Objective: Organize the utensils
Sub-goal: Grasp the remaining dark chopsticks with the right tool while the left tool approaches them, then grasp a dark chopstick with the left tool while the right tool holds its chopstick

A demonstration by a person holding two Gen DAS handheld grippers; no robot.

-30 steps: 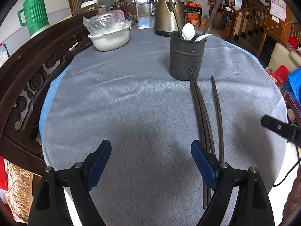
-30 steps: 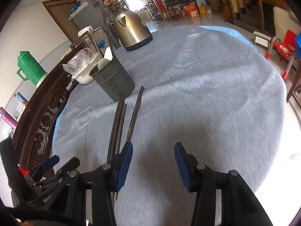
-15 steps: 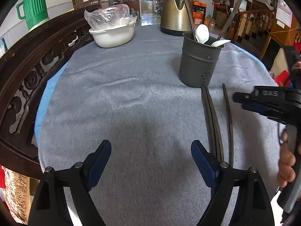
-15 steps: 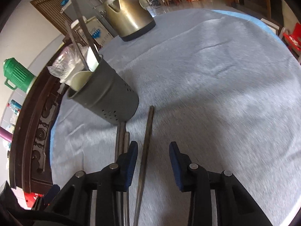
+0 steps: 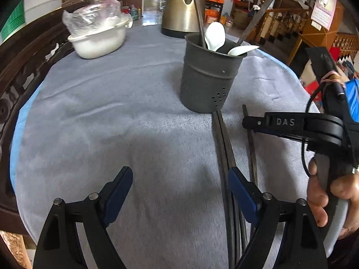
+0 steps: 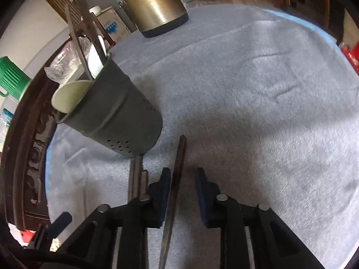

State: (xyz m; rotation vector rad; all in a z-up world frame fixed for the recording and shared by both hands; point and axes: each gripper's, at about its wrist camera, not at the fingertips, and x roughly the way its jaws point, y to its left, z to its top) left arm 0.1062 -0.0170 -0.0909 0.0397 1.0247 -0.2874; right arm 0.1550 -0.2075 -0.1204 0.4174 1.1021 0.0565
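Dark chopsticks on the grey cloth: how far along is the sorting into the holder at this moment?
Done: two white spoons and some long dark utensils stand in the dark grey perforated metal holder. In hand: the right hand-held gripper has been closing around the single dark chopstick, not yet clamped. Left: the other dark chopsticks beside it; the left hand-held gripper is open, empty.

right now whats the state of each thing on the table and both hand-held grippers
utensil holder: upright, holding spoons and chopsticks
single chopstick: flat on the cloth, between the right jaws
chopstick pair: flat, side by side, tips at the holder
kettle: upright, lid shut
white bowl: upright, plastic bag in it
left hand-held gripper: open, empty
right hand-held gripper: jaws just been closing, a gap still shows
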